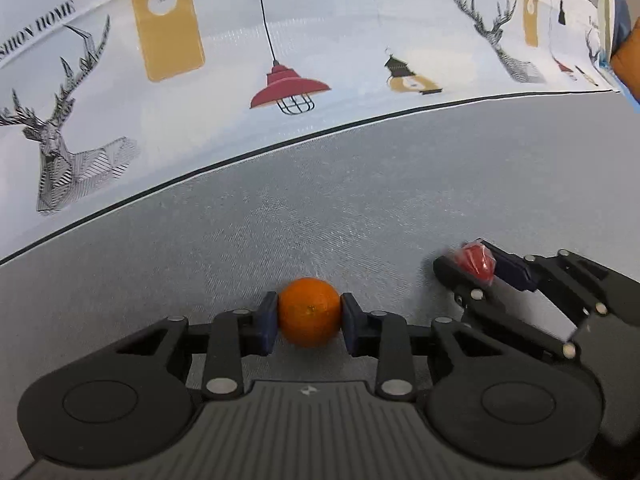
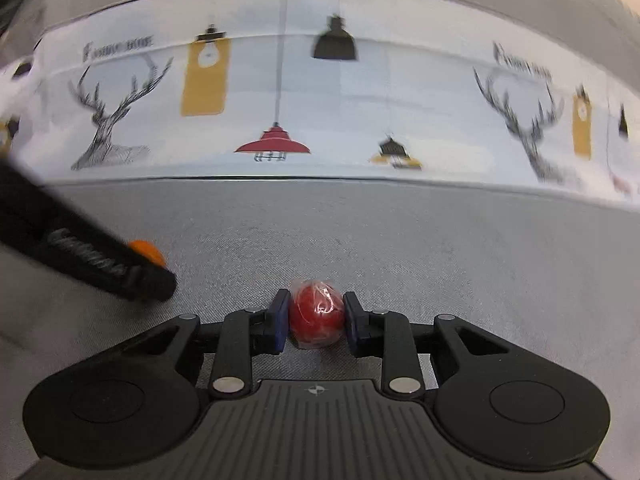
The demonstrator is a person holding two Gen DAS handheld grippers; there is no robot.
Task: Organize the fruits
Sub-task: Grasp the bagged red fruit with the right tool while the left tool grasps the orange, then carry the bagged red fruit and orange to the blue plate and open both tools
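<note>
A small orange (image 1: 309, 312) rests on the grey cloth, and my left gripper (image 1: 309, 318) is shut on it, both blue pads pressed to its sides. To its right, the left wrist view shows my right gripper (image 1: 476, 266) shut on a small red fruit in clear wrap (image 1: 477, 265). In the right wrist view that red fruit (image 2: 317, 317) sits squeezed between the blue pads of the right gripper (image 2: 316, 320), low on the cloth. At the left of that view the orange (image 2: 145, 251) peeks out behind the blurred black left gripper.
The grey cloth (image 1: 360, 208) ends at a dark seam, beyond which lies a white printed cloth (image 1: 320, 40) with deer heads and lamps. An orange object (image 1: 628, 64) shows at the far right edge of the left wrist view.
</note>
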